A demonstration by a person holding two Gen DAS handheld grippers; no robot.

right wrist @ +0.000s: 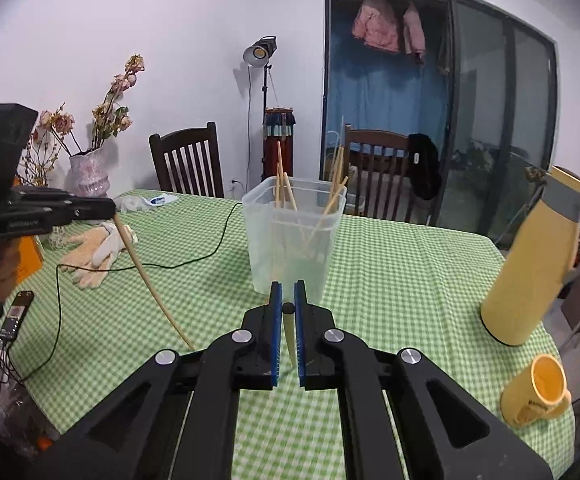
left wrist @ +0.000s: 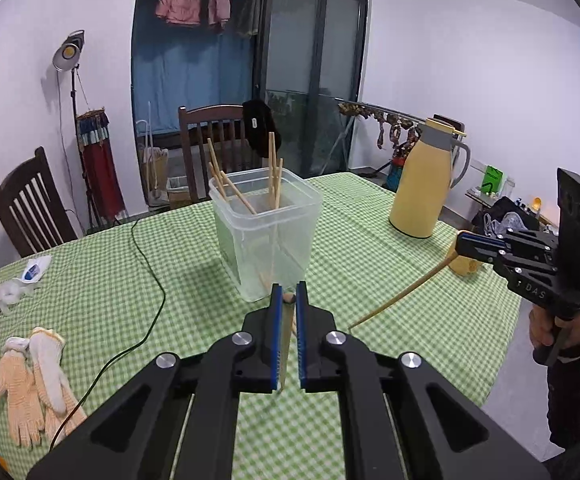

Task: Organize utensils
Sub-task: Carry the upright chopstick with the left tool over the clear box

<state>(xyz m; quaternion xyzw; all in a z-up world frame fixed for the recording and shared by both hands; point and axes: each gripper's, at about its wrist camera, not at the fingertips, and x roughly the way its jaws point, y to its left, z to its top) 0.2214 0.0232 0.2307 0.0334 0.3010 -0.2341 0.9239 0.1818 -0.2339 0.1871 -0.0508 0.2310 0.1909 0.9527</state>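
A clear plastic tub [left wrist: 267, 236] stands on the green checked tablecloth [left wrist: 137, 280] with several wooden chopsticks [left wrist: 225, 188] leaning in it; it also shows in the right wrist view [right wrist: 294, 240]. My left gripper [left wrist: 289, 294] is shut on a chopstick [left wrist: 285, 356] that hangs down between the pads, just in front of the tub. My right gripper [right wrist: 288, 294] is shut on another chopstick [right wrist: 290, 340], also just in front of the tub. From the left wrist view the right gripper [left wrist: 460, 242] holds its chopstick [left wrist: 402, 292] slanting down.
A yellow thermos jug [left wrist: 426, 180] and a yellow mug [right wrist: 538, 392] stand at the right. Work gloves [left wrist: 33, 376], a black cable [left wrist: 149, 280], a vase of dried flowers [right wrist: 89, 172] and a phone [right wrist: 15, 316] are at the left. Wooden chairs [left wrist: 29, 204] stand behind the table.
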